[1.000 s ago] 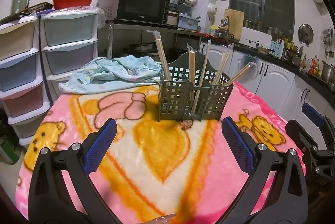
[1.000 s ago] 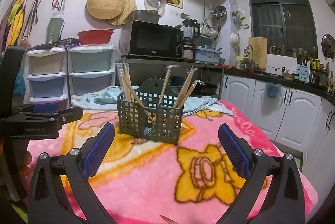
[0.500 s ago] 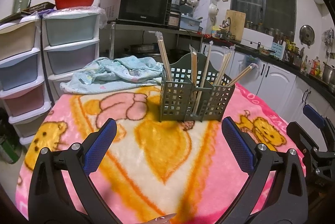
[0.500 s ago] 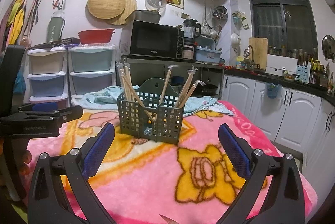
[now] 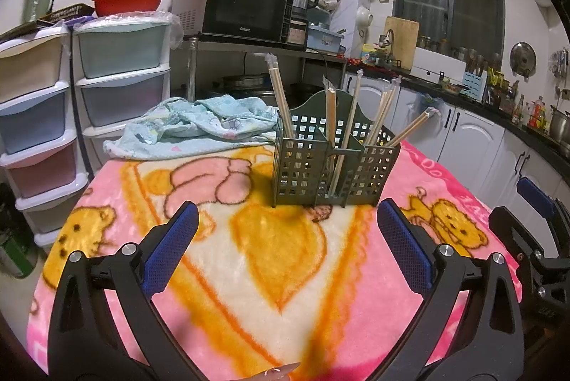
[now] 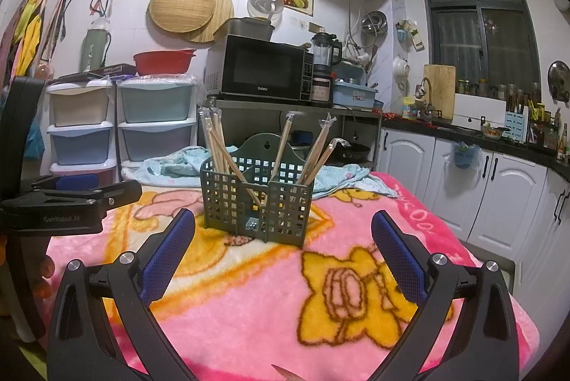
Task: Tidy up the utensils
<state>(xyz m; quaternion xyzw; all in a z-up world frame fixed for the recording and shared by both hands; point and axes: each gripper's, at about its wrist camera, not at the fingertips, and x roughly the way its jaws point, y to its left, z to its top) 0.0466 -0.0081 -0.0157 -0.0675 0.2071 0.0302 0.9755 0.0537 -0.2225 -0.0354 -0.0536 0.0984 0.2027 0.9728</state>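
Observation:
A dark green slotted utensil holder (image 5: 331,167) stands on the pink blanket-covered table; it also shows in the right wrist view (image 6: 256,199). Several wrapped wooden chopsticks (image 5: 351,121) stand in its compartments, leaning outward (image 6: 221,149). My left gripper (image 5: 285,224) is open and empty, held short of the holder. My right gripper (image 6: 283,231) is open and empty, also short of the holder. The right gripper shows at the right edge of the left wrist view (image 5: 534,227), and the left gripper at the left edge of the right wrist view (image 6: 71,199).
A crumpled light blue cloth (image 5: 192,128) lies on the table behind the holder. Plastic drawer units (image 5: 117,85) stand at the left beyond the table. A microwave (image 5: 242,6) sits on a shelf behind. White cabinets (image 6: 498,195) run along the right.
The left wrist view has drifted slightly, so the holder sits a little further right and lower in it. Both grippers stay open and empty.

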